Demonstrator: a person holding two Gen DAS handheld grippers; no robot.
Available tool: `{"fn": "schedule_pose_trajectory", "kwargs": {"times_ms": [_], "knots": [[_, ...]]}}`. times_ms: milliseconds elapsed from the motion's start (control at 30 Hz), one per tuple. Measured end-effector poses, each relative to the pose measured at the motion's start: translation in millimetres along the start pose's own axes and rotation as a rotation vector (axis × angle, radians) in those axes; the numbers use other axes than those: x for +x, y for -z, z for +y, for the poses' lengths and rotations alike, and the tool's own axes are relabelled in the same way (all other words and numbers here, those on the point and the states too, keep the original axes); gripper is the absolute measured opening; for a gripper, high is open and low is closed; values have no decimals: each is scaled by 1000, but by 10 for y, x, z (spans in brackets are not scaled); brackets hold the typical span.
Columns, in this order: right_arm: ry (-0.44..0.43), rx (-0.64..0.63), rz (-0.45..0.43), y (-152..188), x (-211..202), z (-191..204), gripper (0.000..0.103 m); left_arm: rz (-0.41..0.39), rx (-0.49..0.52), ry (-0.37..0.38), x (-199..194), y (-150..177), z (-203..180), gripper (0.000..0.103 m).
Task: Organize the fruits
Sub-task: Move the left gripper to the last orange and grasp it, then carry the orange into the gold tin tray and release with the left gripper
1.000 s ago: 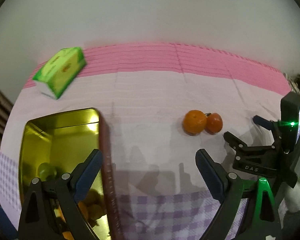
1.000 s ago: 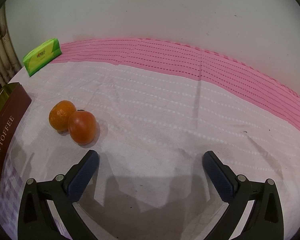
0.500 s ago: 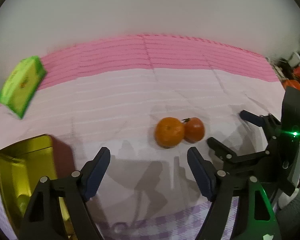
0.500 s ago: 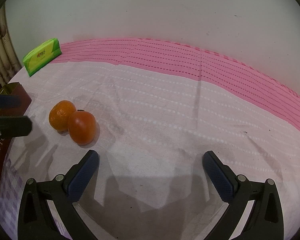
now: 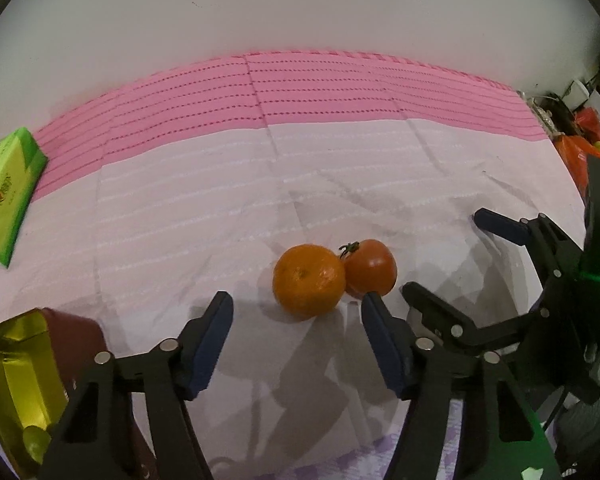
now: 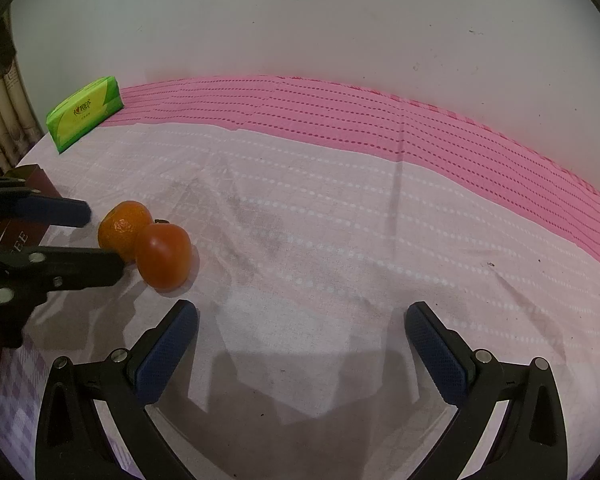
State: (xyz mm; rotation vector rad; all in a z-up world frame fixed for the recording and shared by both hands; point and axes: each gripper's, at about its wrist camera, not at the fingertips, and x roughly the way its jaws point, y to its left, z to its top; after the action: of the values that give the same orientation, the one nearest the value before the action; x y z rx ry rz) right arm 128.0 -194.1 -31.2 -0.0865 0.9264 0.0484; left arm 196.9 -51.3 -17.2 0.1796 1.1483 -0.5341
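From the left wrist, your left tool (image 5: 296, 314) is half spread, its jaws just narrowing with nothing pinched. The orange (image 5: 309, 280) sits on the bench cloth (image 5: 180, 208) just ahead of the gap, touching the tomato (image 5: 370, 267); the gold tin (image 5: 8, 364) waits lower left.

From the right wrist, your right tool (image 6: 300, 328) is spread wide and empty, both fruits off to its left.

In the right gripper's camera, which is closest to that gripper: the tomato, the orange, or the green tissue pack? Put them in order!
1. Tomato, nearest, just ahead on the left.
2. Orange, touching the tomato, behind it.
3. Green tissue pack, farthest, back left by the wall.
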Motion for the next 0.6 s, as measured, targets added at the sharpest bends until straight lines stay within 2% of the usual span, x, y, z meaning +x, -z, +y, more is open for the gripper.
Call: {"fn": "schedule_pose_trajectory", "kwargs": {"times_ms": [200,300,333,600], "knots": [[0,0,0,-3,0,-1,103,5,-5,18,69,-45,-12,56],[1,0,0,-4,1,0,103,15,-4,24,105,-52,-22,37],[1,0,0,-4,4,0,103,20,-7,27,116,-47,-23,35],[1,0,0,-7,2,1,103,10,0,11,52,20,-57,34]]}}
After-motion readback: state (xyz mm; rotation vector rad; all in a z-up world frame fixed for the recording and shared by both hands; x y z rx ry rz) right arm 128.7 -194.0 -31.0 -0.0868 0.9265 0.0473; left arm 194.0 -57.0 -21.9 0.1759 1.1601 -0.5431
